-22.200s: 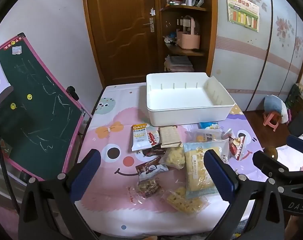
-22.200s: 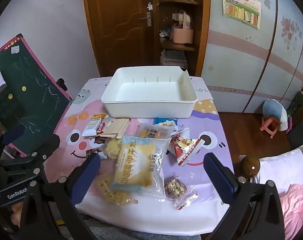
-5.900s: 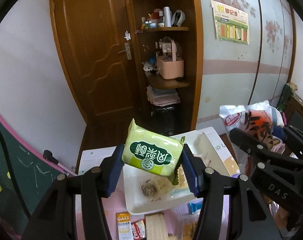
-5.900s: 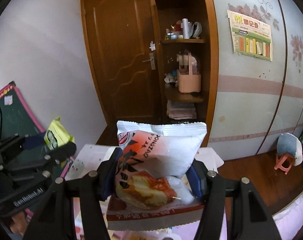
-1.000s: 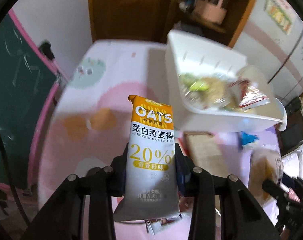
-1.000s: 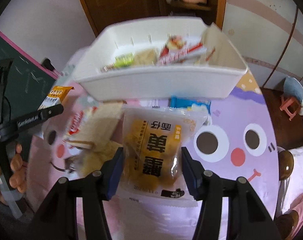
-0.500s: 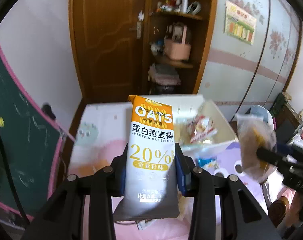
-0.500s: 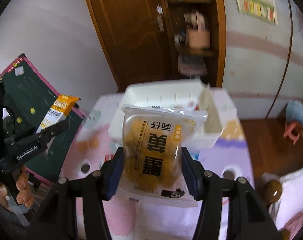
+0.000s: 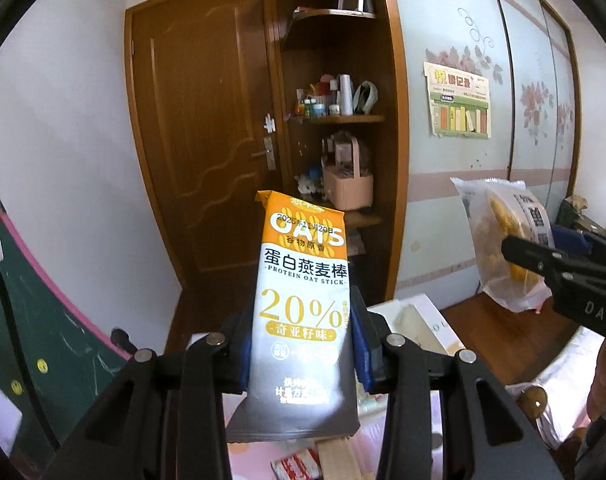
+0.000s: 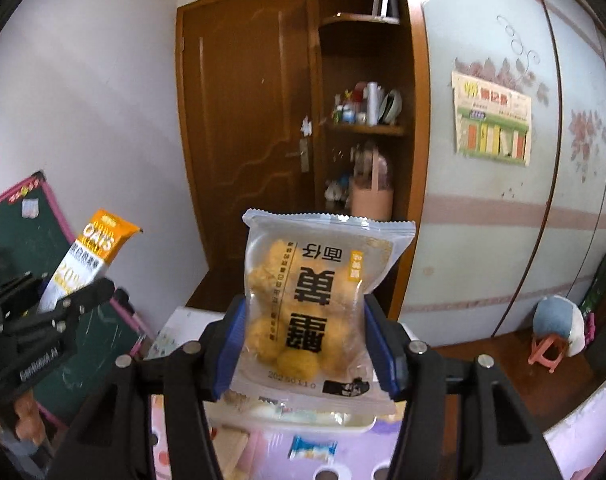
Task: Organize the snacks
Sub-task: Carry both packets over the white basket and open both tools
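Two snacks ride in the air above the table: an orange-and-white oat stick packet (image 9: 303, 312), upright and pinched at its lower half by the left gripper (image 9: 303, 344), and a clear bag of golden puffs (image 10: 319, 304), clamped at both side edges by the right gripper (image 10: 311, 348). Both appear mid-carry toward the white bin (image 10: 303, 416), a strip of which shows under the bag at 6 o'clock; the next move looks to call for tipping down over the bin and letting go.

The left view alone catches a bin corner (image 9: 415, 320) at 4 o'clock and a red wrapper (image 9: 299, 464) on the table at 6 o'clock. The right view alone shows a blue-and-white candy (image 10: 313, 450) on the cartoon tablecloth (image 10: 263, 460).
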`<control>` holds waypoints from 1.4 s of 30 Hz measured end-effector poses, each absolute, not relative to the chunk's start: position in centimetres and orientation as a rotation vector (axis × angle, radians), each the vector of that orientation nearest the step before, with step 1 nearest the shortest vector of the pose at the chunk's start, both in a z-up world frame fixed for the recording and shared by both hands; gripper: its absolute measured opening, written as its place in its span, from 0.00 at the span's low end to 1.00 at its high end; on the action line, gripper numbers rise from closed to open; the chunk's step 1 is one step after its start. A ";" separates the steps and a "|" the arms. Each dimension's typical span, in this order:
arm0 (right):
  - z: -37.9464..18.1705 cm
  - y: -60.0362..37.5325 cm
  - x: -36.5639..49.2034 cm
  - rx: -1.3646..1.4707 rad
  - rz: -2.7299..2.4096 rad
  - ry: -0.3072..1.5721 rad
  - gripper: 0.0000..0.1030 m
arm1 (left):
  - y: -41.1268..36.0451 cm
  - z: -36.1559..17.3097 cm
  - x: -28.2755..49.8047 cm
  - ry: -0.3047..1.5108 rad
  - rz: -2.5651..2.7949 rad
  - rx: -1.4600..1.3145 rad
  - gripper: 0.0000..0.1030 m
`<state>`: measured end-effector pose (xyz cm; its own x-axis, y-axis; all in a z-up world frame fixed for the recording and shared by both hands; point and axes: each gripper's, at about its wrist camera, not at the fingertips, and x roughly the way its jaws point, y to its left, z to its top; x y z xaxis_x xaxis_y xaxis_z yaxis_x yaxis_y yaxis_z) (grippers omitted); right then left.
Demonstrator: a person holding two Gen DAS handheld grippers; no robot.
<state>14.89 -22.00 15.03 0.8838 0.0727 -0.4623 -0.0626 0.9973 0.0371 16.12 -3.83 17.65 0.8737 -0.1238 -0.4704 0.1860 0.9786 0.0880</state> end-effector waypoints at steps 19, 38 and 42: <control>8.0 -20.8 29.5 0.162 0.047 0.714 0.55 | -5.4 7.4 30.3 0.730 -0.130 0.072 0.36; -0.4 -19.7 35.4 0.166 0.019 0.917 0.57 | -6.4 -2.0 36.0 0.911 -0.127 0.093 0.37; -0.4 -19.5 35.3 0.167 0.021 0.920 0.57 | -6.3 -2.2 35.8 0.917 -0.132 0.097 0.37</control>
